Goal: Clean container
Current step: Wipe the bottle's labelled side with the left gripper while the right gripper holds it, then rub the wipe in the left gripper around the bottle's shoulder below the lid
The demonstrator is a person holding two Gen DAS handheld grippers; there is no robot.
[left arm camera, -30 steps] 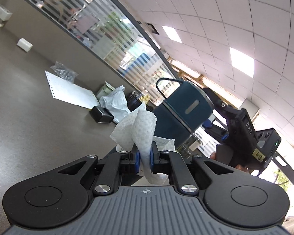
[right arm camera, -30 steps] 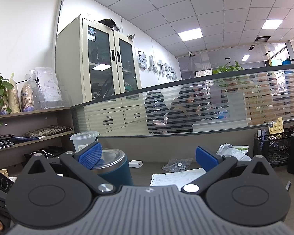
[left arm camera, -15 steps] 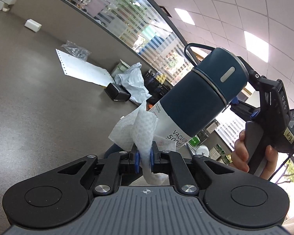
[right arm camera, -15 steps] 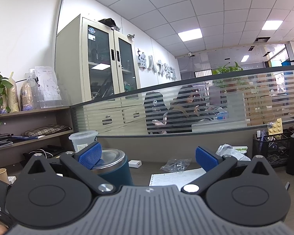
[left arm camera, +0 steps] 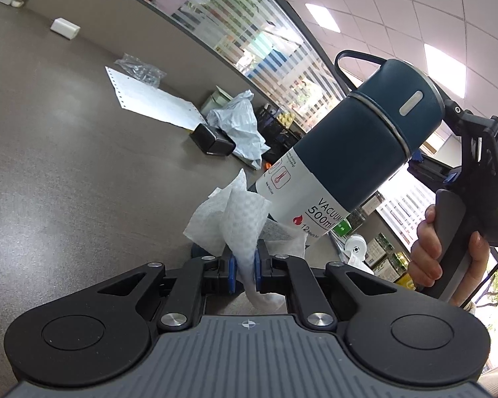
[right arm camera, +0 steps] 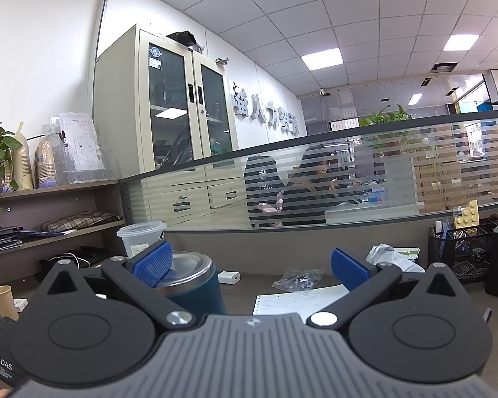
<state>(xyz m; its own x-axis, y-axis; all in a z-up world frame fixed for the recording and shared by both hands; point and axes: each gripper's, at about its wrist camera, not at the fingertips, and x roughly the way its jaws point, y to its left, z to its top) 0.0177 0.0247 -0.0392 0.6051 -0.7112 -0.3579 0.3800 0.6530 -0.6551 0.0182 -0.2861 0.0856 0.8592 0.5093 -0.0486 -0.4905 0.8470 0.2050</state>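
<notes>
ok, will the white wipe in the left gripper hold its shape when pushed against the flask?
Likely floppy: the wipe stands in crumpled folds above the shut left gripper. It looks thin and light, so it may fold over against the flask rather than push firmly.

The wipe (left arm camera: 239, 222) sits between the left tool's (left arm camera: 245, 267) pads, its top against the vacuum flask's (left arm camera: 358, 152) lower end at one o'clock. On the worktop (left arm camera: 49, 165), a perforated sheet (left arm camera: 149, 102) lies at eleven o'clock, with a crumpled bag (left arm camera: 239, 132) at its four o'clock. The right tool (left arm camera: 453, 146) stands behind the flask at three o'clock.
</notes>
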